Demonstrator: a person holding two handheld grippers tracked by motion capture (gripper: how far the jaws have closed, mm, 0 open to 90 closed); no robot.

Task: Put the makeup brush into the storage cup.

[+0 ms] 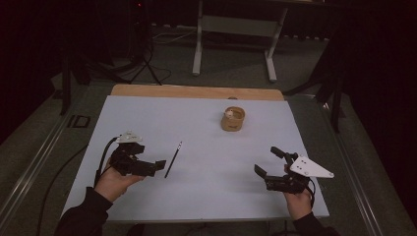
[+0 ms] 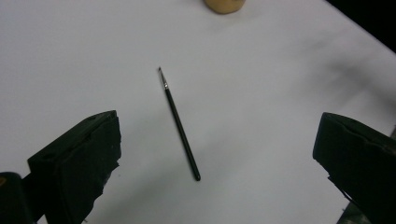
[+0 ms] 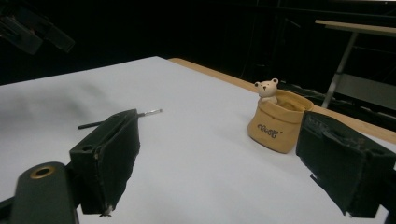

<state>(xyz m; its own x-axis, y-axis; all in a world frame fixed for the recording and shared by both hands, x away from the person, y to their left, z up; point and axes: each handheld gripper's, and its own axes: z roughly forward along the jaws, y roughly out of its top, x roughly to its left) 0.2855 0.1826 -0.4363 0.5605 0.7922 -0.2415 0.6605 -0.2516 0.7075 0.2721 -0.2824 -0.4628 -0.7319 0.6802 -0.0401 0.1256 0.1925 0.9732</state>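
Left gripper hangs just beside the thin paintbrush, jaws spread wide, nothing in them, hand low near the table's front-left edge. Right gripper is gaping too, well apart at front-right. Loads of bare table between them; the bear-topped pot sits further back.

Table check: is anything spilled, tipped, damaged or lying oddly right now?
Nothing stands out. The thin black paintbrush lies flat and whole on the white table, and the tan bear pot stands upright. Both the left gripper and the right gripper are open and empty.
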